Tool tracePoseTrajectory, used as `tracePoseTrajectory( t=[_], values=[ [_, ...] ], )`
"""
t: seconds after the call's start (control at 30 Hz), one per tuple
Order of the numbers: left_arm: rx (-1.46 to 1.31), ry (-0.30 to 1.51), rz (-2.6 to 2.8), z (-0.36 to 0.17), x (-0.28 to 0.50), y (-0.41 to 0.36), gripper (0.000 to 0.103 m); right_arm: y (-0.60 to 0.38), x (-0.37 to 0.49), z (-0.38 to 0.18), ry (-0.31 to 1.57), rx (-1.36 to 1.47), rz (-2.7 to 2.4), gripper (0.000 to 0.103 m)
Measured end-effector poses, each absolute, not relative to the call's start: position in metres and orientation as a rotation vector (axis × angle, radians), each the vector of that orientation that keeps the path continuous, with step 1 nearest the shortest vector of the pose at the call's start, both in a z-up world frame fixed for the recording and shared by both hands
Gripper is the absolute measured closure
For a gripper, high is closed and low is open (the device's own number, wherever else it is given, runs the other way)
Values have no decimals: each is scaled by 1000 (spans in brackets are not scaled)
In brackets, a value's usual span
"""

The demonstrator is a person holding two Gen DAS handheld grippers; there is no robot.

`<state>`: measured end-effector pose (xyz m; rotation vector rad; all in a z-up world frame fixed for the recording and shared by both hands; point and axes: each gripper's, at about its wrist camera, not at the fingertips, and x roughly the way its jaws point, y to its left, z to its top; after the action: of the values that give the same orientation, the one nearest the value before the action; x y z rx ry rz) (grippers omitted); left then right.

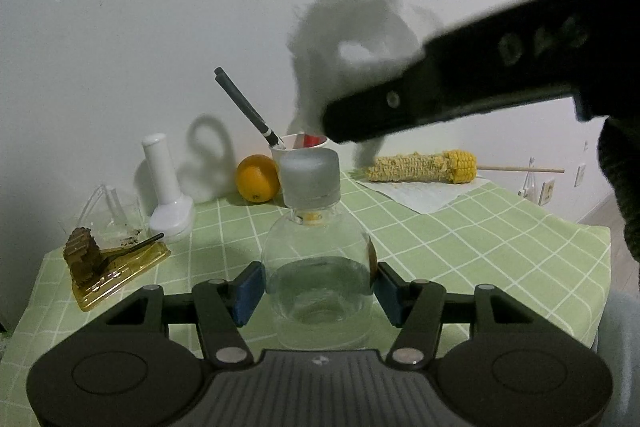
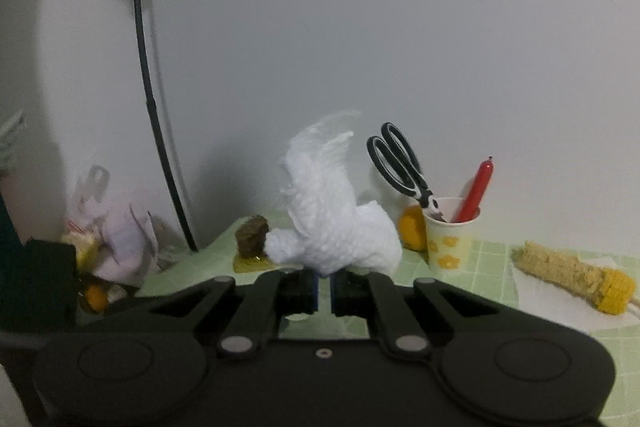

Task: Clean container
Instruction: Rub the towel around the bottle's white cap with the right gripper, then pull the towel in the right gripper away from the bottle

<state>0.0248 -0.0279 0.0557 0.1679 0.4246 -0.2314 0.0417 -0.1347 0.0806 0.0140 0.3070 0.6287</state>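
Over the green worktop [image 1: 460, 239], barely begun: left tongs [image 1: 318, 289] clamping capped glass bottle [image 1: 318, 267], right tongs [image 2: 325, 291] pinching white cloth [image 2: 336, 227], wiping ahead.

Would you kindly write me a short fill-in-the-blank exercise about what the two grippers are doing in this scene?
1. The left hand-held gripper has its pads on either side of a clear ____ with a frosted cap.
2. The right hand-held gripper is shut on a white ____.
3. The scissors stand in a paper ____.
4. The half-eaten corn cob lies on a white ____.

Missing words: bottle; cloth; cup; napkin
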Motion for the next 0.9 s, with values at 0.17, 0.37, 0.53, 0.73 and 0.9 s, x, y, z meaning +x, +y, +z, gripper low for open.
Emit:
tracePoseTrajectory(
  t=[0.17,0.37,0.53,0.73,0.9],
  values=[
    [169,426,-231,56,25,-26,42,-126,39,81,332,95,760,98],
    [165,428,-232,55,28,-22,42,-130,51,70,425,280,787,98],
    [169,427,-232,53,32,-21,42,-145,61,67,447,379,755,98],
    [162,435,-228,53,34,-20,42,-162,64,65,446,408,696,98],
    [173,436,-221,56,31,-21,37,-176,61,58,444,364,598,98]
  ],
)
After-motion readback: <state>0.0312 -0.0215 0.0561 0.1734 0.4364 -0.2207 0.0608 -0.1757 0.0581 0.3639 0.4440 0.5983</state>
